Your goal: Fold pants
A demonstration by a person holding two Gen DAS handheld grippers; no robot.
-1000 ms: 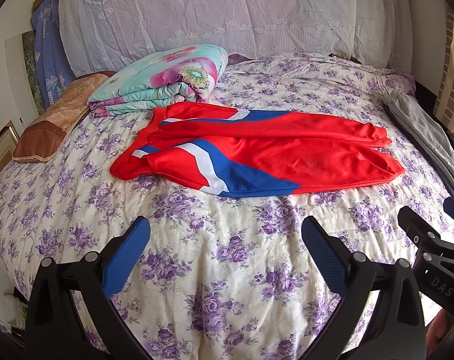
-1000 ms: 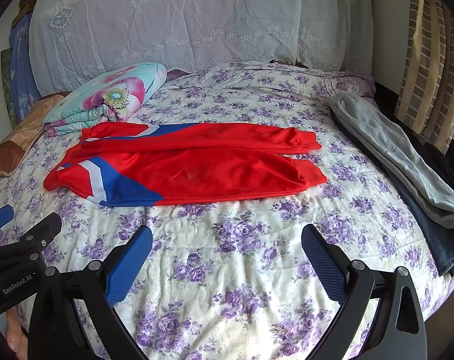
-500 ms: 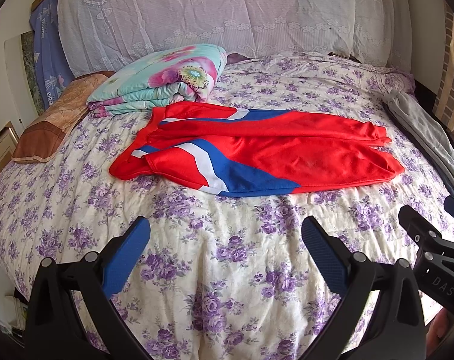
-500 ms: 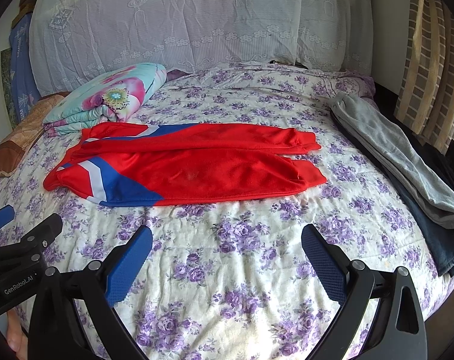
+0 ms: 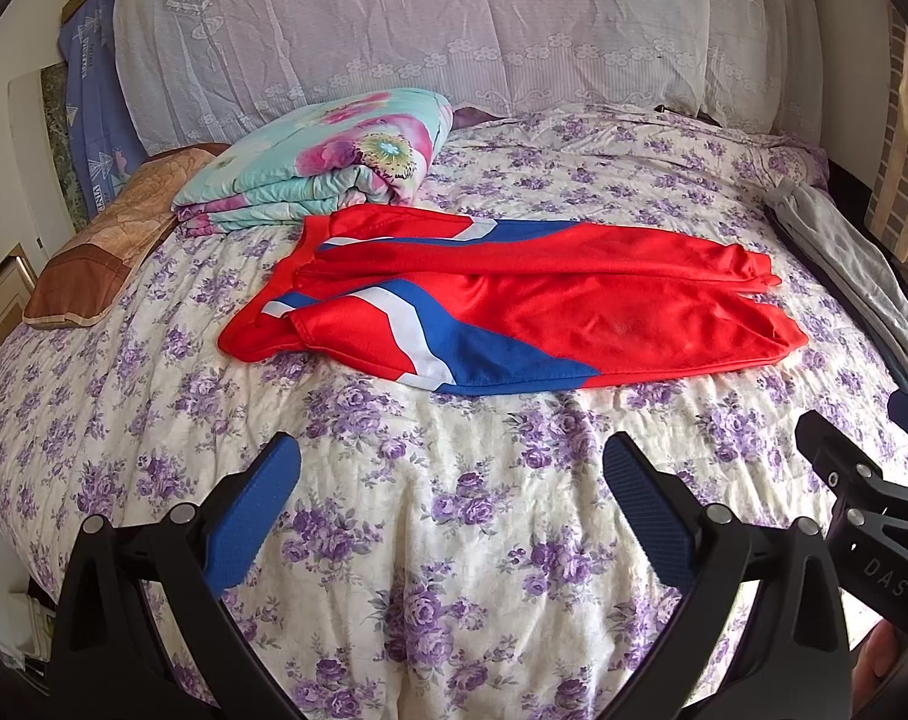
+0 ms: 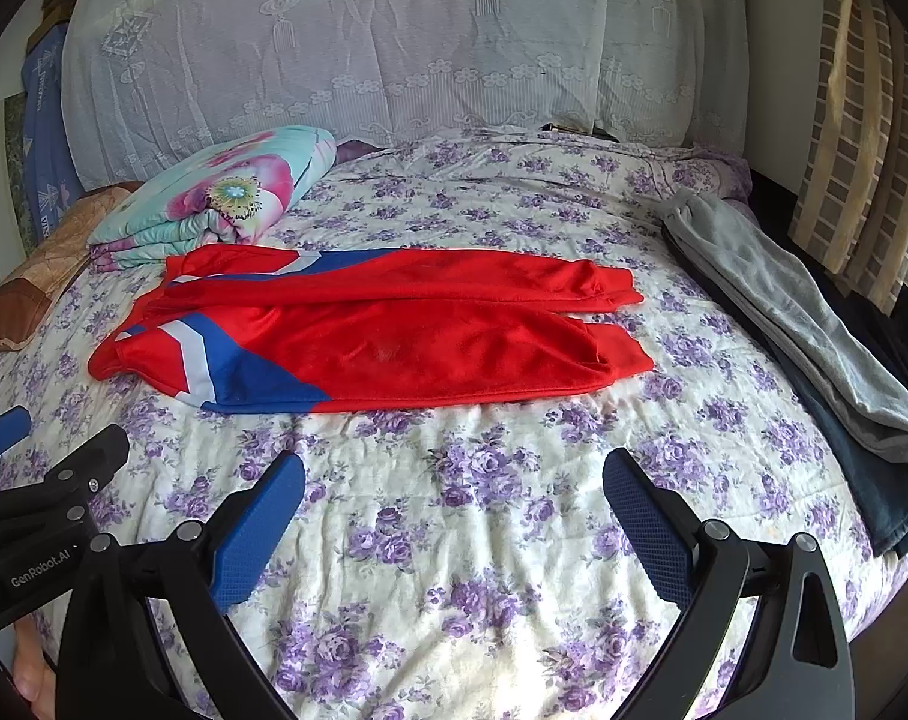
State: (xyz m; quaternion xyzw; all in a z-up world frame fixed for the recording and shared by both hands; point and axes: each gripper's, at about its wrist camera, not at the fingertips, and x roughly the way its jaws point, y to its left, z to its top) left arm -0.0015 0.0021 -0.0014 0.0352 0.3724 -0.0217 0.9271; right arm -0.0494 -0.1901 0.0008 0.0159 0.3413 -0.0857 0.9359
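Red pants (image 5: 574,312) with blue and white side stripes lie flat across the middle of the bed, waistband to the left, leg ends to the right; they also show in the right wrist view (image 6: 429,348). My left gripper (image 5: 450,498) is open and empty, hovering over the bedspread in front of the pants. My right gripper (image 6: 454,504) is open and empty too, in front of the pants. Each gripper shows at the edge of the other's view.
A folded floral quilt (image 5: 321,168) lies behind the pants' waistband, a brown pillow (image 5: 105,240) to its left. Grey and dark garments (image 6: 814,336) lie along the bed's right edge. A lace-covered headboard (image 6: 393,42) stands at the back.
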